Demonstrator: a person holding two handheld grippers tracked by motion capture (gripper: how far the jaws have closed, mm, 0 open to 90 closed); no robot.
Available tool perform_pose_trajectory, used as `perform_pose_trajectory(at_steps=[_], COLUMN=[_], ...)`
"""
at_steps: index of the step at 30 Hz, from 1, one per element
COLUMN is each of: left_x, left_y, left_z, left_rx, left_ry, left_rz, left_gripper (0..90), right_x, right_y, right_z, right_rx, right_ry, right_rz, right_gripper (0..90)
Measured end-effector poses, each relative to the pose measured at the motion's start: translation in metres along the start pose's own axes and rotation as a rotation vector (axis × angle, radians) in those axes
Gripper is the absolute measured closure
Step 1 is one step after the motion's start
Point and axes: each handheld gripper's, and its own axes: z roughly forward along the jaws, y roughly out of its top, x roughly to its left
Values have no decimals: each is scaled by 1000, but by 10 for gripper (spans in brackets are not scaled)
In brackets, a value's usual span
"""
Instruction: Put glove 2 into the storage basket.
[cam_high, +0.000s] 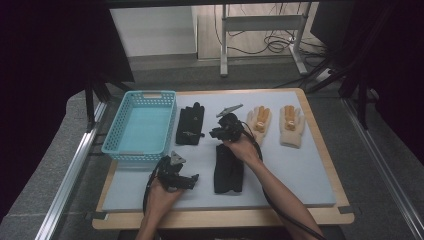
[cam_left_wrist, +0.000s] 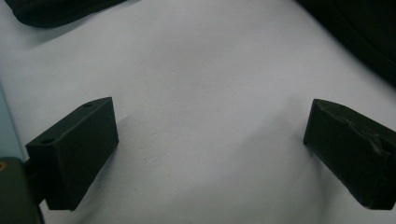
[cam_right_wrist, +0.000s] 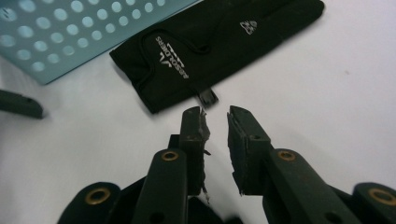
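black fabric glove with white lettering is lying flat beside the blue perforated plastic basket; right gripper, nearly closed and empty, is nearing its small tab; better pinching there squarely.

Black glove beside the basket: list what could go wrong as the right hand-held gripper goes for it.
1. The right hand-held gripper has its jaws nearly together just short of the black glove; that narrow gap might catch only the small tab at the cuff and slip off.
2. The blue basket lies close beside this glove, so a sideways drag could nudge it.
3. The trailing cable lies over the second black glove and may shift it.
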Motion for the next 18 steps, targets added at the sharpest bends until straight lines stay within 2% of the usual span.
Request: perform_pose_trajectory(at_steps=[4,5,6,12,14,16,18], left_x=[0,0,0,0,1,1,1], left_y=[0,0,0,0,0,0,0], left_z=[0,0,0,0,0,0,0], left_rx=[1,0,0,0,0,4,4], left_ry=[0,-1,-1,-2,-2,-2,-2], left_rz=[-1,-3,-4,-3,-1,4,5], left_gripper=[34,34,34,34,33,33,33], right_x=[6,6,6,6,6,7,9], right_y=[11,11,13,15,15,16,16], right_z=[23,23,32,51,57,60,60], right_rx=[21,21,25,49,68,75,83], right_ry=[-5,-5,-3,-12,-20,-24,-35], right_rz=[-23,-23,-27,-37,-53,-61,-54], right_gripper=[741,741,724,678,690,760,772])
